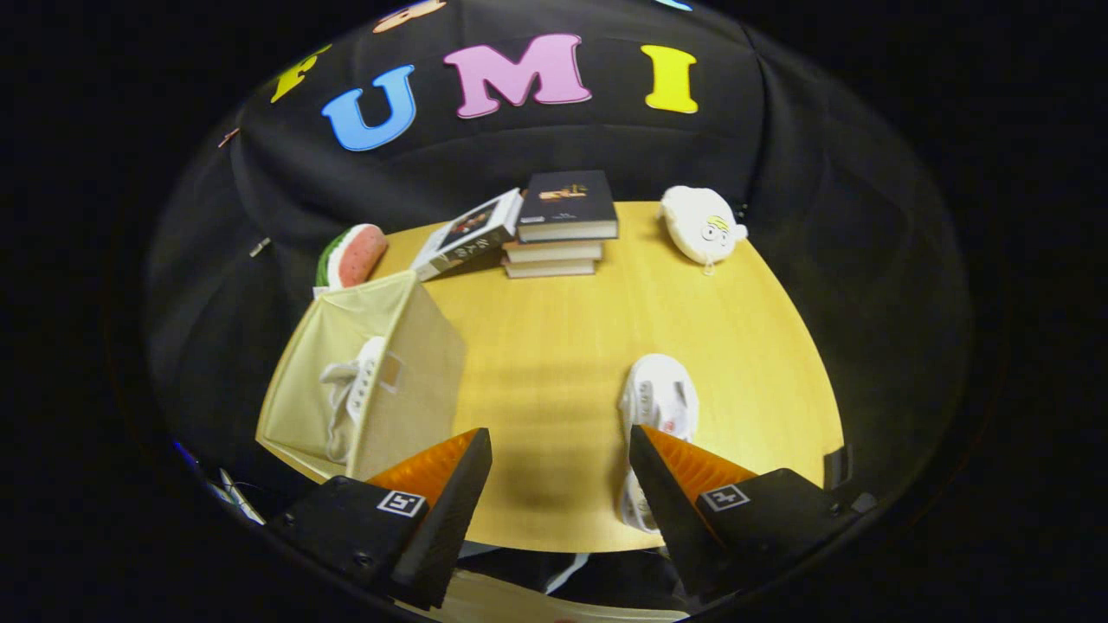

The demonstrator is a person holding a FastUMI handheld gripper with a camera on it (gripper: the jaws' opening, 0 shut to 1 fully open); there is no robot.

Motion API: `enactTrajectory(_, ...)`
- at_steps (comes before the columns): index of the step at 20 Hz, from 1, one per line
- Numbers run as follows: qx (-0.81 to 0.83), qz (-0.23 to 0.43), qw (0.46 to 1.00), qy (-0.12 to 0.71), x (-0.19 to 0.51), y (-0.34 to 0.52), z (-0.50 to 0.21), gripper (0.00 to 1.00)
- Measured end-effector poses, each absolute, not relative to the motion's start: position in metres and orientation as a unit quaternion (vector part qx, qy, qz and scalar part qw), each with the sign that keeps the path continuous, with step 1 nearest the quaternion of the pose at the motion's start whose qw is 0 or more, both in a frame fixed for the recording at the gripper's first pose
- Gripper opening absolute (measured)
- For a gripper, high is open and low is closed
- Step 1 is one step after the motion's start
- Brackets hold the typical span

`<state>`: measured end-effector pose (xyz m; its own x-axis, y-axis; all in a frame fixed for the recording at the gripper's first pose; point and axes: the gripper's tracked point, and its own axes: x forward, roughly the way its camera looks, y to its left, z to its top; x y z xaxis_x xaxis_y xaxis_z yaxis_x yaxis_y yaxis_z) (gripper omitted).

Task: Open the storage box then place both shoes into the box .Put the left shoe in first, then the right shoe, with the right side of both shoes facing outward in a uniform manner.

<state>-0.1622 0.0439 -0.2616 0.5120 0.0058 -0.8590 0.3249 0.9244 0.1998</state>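
gripper view: shoe lengthwise beside fingers

The fingers stand spread, with bare desk between and ahead of them up to the far edge. There a stack of 3 books with 1 leaning book blocks the middle. The storage box fills the desk's left edge, holding 1 white shoe, a watermelon plush behind it. Another white shoe lies just beside the right finger. A white plush sits at the far right corner.
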Motion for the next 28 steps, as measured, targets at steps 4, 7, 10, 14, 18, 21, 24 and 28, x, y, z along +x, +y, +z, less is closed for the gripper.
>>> enactTrajectory(4,0.165,-0.145,0.833,0.507,-0.208,-0.002,-0.301,0.98)
enactTrajectory(7,0.164,-0.162,0.821,0.522,-0.217,-0.022,-0.335,0.98)
enactTrajectory(10,0.166,-0.156,0.817,0.53,-0.21,-0.026,-0.364,0.86)
enactTrajectory(14,0.182,-0.153,0.811,0.535,-0.194,-0.024,-0.399,0.79)
enactTrajectory(18,0.163,-0.166,0.838,0.493,-0.152,-0.041,-0.416,0.6)
enactTrajectory(21,0.147,-0.19,0.852,0.465,-0.133,-0.054,-0.409,0.24)
enactTrajectory(24,0.212,-0.15,0.847,0.464,-0.122,-0.03,-0.398,0.07)
enactTrajectory(28,0.195,-0.149,0.868,0.432,-0.106,-0.028,-0.338,0.06)
